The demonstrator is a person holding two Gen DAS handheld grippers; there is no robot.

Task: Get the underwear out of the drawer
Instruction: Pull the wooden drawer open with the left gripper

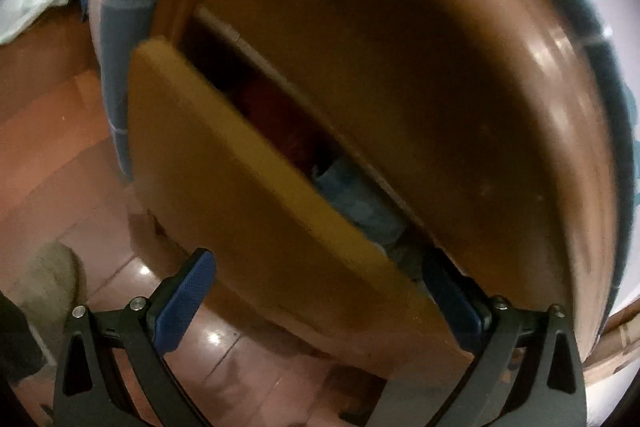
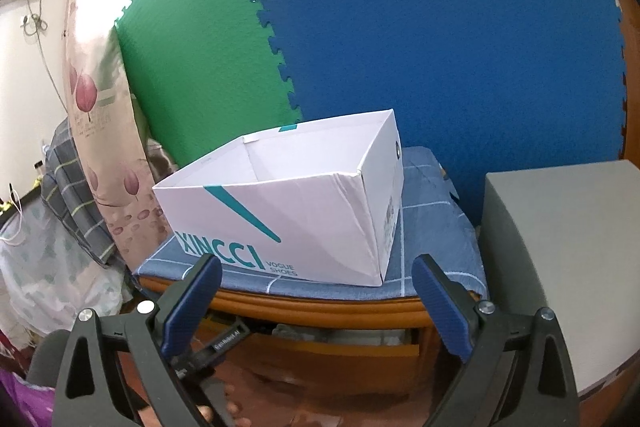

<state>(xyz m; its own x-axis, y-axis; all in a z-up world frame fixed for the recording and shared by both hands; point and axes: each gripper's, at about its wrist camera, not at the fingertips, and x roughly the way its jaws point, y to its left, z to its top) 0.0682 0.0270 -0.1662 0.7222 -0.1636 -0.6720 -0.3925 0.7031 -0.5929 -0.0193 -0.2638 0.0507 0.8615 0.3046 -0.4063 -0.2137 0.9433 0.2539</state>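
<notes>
Straddling the drawer front [image 1: 224, 163], left tongs [image 1: 316, 295] wide open, underwear [image 1: 356, 199] just beyond

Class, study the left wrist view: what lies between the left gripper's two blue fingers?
In the left wrist view, the drawer front passes between the open left gripper. Behind it, blue fabric lies in the drawer's gap.

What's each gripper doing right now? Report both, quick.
Left gripper: open, its fingers astride the drawer front, not clamped.
Right gripper: open, holding nothing.
</notes>
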